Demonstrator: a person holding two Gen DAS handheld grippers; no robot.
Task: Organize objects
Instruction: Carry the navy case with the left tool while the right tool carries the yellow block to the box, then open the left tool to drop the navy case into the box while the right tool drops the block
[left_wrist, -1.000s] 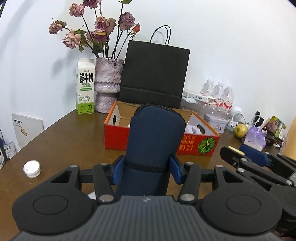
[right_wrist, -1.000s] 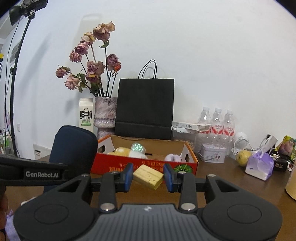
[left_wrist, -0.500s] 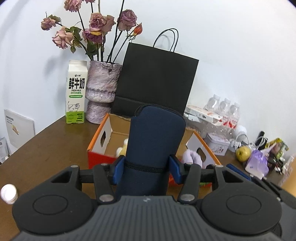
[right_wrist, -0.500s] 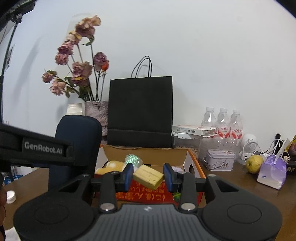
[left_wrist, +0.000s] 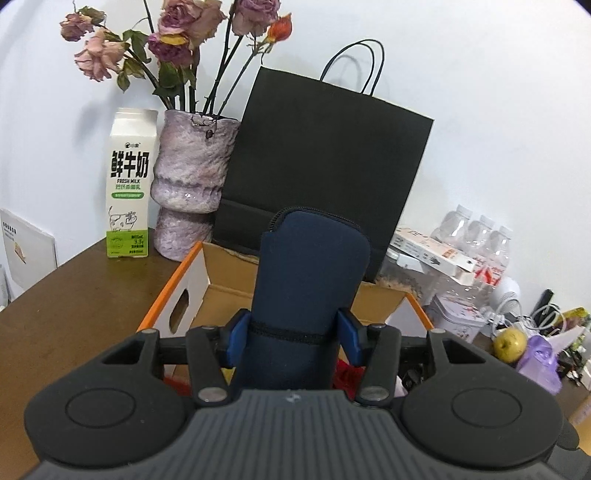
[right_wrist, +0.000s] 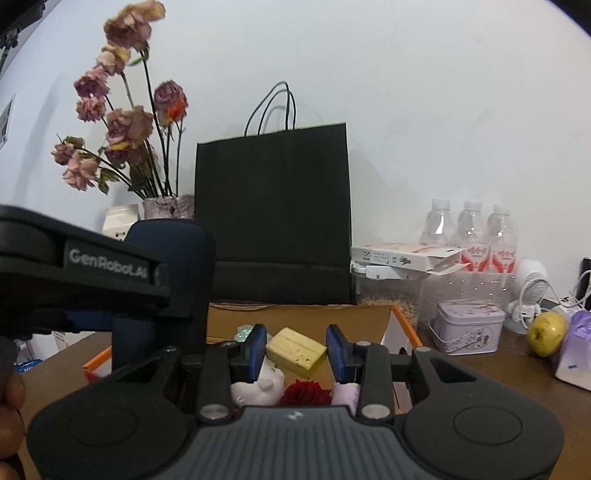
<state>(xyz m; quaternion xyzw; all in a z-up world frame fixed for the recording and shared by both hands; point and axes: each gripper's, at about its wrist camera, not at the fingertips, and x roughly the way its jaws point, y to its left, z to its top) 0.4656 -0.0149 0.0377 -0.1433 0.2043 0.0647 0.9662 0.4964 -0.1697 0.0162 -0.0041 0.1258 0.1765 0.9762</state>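
The left tongs (left_wrist: 292, 334) clamp a navy zip pouch (left_wrist: 310, 288) low on its body, jaws closing slightly; it looks soft, light and squashy. It stands over the cardboard box (left_wrist: 184, 280) ahead. The right tongs (right_wrist: 296, 349) pinch a yellow sponge block (right_wrist: 296, 347), likely springy, best held mid-sides, above the box's contents.

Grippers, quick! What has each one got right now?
Left gripper: closing, squeezing the navy pouch.
Right gripper: shut on the yellow block.
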